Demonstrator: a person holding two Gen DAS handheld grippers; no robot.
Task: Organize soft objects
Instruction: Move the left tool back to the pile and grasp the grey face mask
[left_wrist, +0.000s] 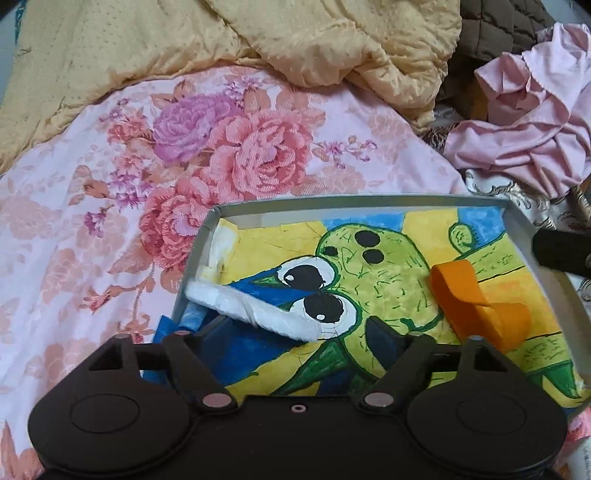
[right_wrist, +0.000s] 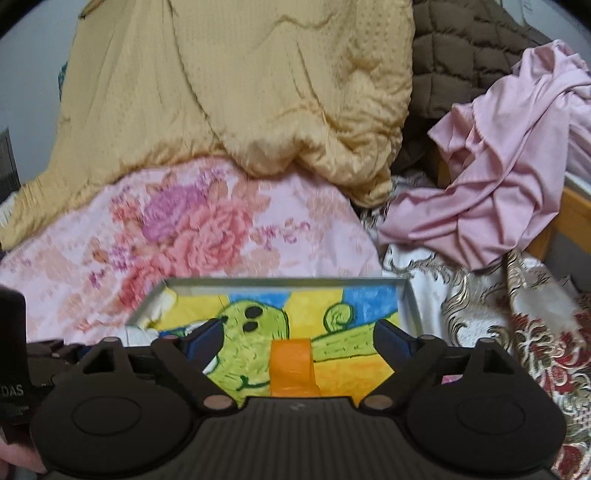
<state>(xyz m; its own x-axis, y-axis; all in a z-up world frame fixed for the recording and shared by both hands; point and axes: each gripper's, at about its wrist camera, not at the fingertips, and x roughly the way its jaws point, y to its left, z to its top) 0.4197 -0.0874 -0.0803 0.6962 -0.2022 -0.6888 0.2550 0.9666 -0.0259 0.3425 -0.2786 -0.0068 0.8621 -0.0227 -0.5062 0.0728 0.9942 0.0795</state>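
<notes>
Your right gripper (right_wrist: 299, 341) stood wide open over the grey tray (right_wrist: 408, 299), gripping nothing. The orange strip (right_wrist: 291, 365) lay flat on the cartoon drawing directly below and between its fingers, its long axis running straight ahead along the line you pointed, so the pads faced its two long edges. Your left gripper (left_wrist: 299, 332) was also spread wide and empty, with the white padded strip (left_wrist: 255, 310) lying crosswise just ahead of its left finger, slanting toward the centre. The orange strip sat well off to that claw's right, so your right hand was nearer it.
</notes>
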